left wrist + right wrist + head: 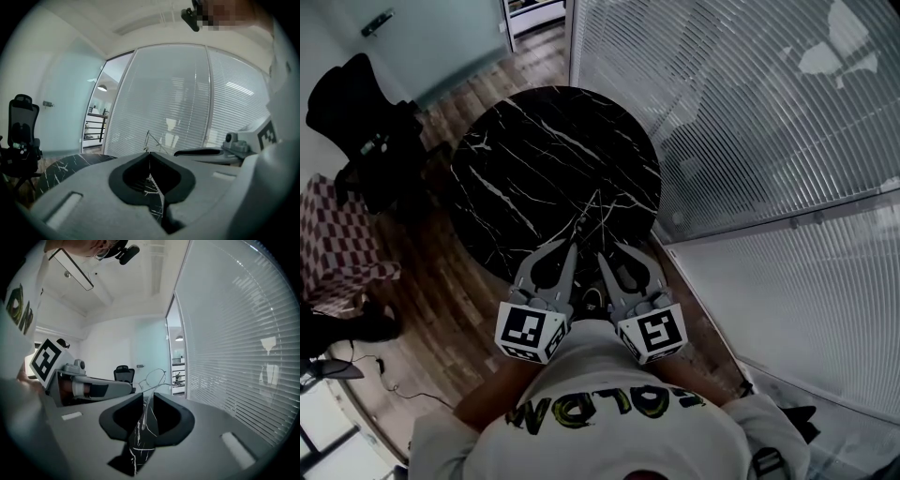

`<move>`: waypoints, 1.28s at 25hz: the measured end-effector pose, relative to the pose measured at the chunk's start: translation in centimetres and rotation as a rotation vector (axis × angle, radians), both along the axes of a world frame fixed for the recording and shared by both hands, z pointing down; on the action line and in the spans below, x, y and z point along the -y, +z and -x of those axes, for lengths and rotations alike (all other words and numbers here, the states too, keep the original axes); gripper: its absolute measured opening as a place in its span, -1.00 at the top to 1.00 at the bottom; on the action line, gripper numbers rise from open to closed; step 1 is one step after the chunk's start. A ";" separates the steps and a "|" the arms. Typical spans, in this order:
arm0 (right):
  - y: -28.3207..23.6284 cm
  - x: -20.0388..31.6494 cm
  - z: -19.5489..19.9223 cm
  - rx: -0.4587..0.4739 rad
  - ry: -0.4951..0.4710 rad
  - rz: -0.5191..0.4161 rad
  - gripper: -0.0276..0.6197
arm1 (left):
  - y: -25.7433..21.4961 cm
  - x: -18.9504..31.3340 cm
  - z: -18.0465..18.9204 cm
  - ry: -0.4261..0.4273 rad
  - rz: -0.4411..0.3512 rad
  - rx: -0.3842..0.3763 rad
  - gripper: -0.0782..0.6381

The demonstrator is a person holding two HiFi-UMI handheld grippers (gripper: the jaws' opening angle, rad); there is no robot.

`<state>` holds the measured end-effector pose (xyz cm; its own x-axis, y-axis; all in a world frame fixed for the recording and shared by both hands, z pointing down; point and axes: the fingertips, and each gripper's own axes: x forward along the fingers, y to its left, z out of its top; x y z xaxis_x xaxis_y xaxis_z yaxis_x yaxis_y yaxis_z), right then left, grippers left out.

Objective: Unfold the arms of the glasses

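The glasses are seen as a thin wire frame with rounded clear lenses and slender arms. They are held in the air over the near edge of the round black marble table. On the left, the frame's wire is pinched at the tips of the left gripper, whose jaws are pressed together. On the right, one slender arm is caught between the jaws of the right gripper, which are parted and not pressed on it.

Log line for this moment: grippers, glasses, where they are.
left gripper: shut on glasses | right gripper: open, glasses arm between fingers | glasses: held above black marble table
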<state>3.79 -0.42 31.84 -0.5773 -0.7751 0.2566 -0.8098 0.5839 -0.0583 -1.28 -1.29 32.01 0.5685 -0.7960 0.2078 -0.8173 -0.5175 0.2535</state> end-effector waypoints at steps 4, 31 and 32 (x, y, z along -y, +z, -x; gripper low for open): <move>0.6 0.0 -0.1 -0.019 0.011 -0.002 0.69 | -0.1 -0.5 -0.3 0.002 0.001 -0.003 0.77; 2.5 1.6 -2.4 -0.242 -0.014 -0.035 0.87 | 2.3 -1.5 2.1 0.017 0.076 0.000 0.77; 2.7 1.7 -2.3 -0.258 -0.021 -0.041 0.87 | 2.5 -1.5 2.1 0.018 0.081 -0.001 0.77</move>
<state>6.13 -2.13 34.53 -0.5133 -0.7764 0.3657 -0.7823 0.5985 0.1726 -3.42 0.16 34.47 0.5826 -0.7664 0.2706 -0.8079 -0.5097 0.2957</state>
